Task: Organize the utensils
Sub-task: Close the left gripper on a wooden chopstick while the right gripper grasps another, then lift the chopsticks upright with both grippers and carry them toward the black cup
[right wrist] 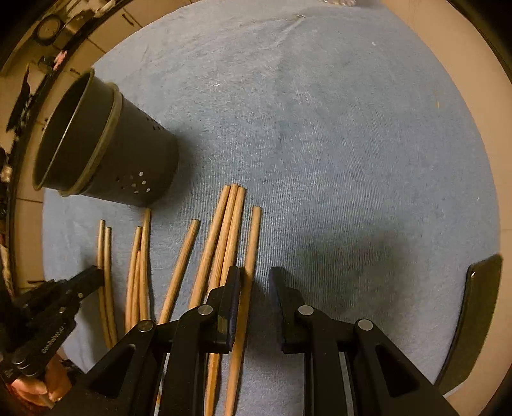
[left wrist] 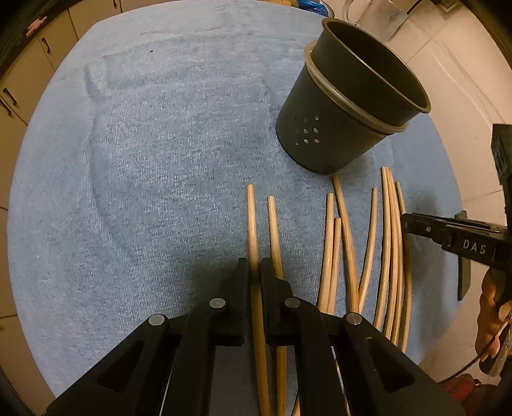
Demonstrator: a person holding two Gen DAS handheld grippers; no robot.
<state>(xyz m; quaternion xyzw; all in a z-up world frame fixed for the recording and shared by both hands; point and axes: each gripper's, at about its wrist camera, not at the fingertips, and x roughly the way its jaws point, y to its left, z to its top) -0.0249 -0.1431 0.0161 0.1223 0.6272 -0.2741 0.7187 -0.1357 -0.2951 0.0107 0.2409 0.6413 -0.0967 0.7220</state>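
Several wooden chopsticks [left wrist: 342, 243] lie side by side on a blue cloth [left wrist: 160, 160]. A dark perforated utensil cup [left wrist: 339, 105] stands beyond them, empty as far as I see; it also shows in the right wrist view [right wrist: 105, 144]. My left gripper [left wrist: 255, 267] is shut on the leftmost chopstick [left wrist: 251, 224], low over the cloth. My right gripper [right wrist: 255, 275] is open, its jaws astride the rightmost chopstick [right wrist: 251, 243] of the bunch [right wrist: 220, 236].
The cloth [right wrist: 352, 144] covers a round table with pale floor around it. A clear jug [left wrist: 368, 12] stands past the cup. A dark chair back [right wrist: 473, 320] is at the table's right edge. Cabinets line the far left.
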